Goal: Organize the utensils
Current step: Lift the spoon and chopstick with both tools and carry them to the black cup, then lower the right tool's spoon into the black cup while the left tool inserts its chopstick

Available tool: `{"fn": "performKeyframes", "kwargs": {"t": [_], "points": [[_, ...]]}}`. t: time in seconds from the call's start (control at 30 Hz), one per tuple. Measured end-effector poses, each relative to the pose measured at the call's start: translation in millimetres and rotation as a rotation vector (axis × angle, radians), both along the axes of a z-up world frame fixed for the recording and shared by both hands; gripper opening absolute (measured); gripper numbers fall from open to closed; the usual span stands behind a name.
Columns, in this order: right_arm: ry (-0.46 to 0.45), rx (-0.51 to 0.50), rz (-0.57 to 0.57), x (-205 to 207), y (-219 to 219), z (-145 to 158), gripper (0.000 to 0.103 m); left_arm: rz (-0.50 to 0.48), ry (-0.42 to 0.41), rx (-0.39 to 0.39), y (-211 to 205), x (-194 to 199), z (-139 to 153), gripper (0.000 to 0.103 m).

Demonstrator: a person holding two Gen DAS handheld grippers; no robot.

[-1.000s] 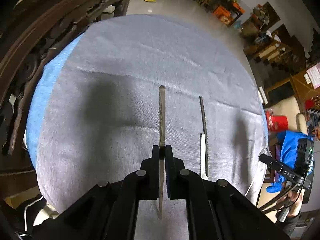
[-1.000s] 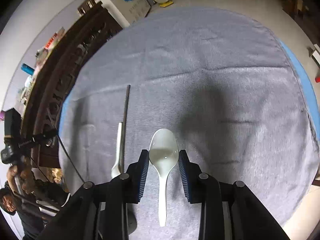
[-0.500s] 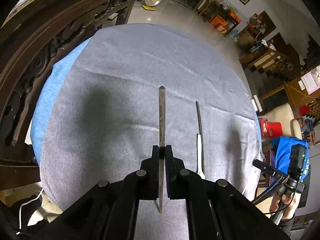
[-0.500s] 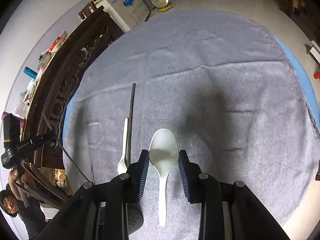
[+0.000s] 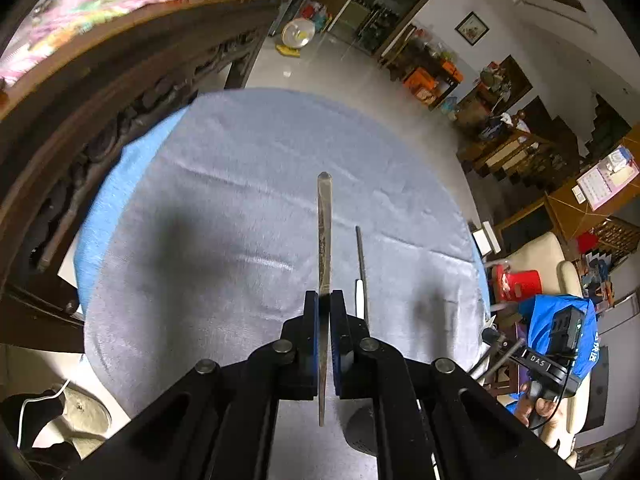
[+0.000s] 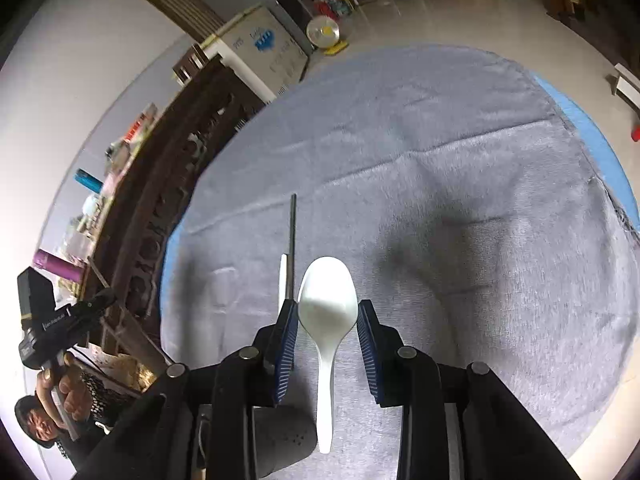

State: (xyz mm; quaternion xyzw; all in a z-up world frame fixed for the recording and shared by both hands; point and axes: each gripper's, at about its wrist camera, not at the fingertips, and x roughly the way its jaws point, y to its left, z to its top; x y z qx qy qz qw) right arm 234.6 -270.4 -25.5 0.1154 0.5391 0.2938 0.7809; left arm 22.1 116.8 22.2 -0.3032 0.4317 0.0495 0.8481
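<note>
My left gripper (image 5: pixel 325 344) jaws clamped on thin flat steel knife (image 5: pixel 324 232): stiff, slippery, edge-on, above grey-cloth surface (image 5: pixel 224 200). Right gripper (image 6: pixel 327 344) jaws pinch glossy white ceramic spoon (image 6: pixel 328 300) at bowl: fragile, slick.

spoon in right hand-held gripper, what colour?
White, glossy spoon; it shows best in the right wrist view.

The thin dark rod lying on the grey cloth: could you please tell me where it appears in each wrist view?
Left wrist view: the thin dark rod lies just right of centre, beside the flat metal utensil held in the left gripper.
Right wrist view: the rod lies just left of centre, left of the white spoon.
Shared landmark: the white handle alongside the rod.
</note>
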Motion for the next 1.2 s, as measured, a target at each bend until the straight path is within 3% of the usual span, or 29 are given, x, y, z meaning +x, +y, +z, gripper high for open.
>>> {"fn": "performKeyframes", "kwargs": {"t": [0.5, 0.73, 0.87, 1.2], "points": [[-0.091, 0.141, -0.014, -50.0, -7.7, 33.4, 0.033, -0.002, -0.196, -0.018, -25.4, -54.2, 60.1, 0.005], [-0.102, 0.173, -0.034, -71.0, -9.4, 33.4, 0.033, -0.025, -0.254, -0.057, -38.8, -66.8, 62.1, 0.005], [-0.108, 0.184, -0.031, -76.6, -6.6, 32.7, 0.033, -0.028, -0.296, -0.028, -53.8, -67.5, 66.9, 0.005], [-0.164, 0.197, -0.085, -90.4, 3.0, 25.6, 0.033, 0.026, -0.332, 0.015, -85.7, -70.5, 41.8, 0.005]]}}
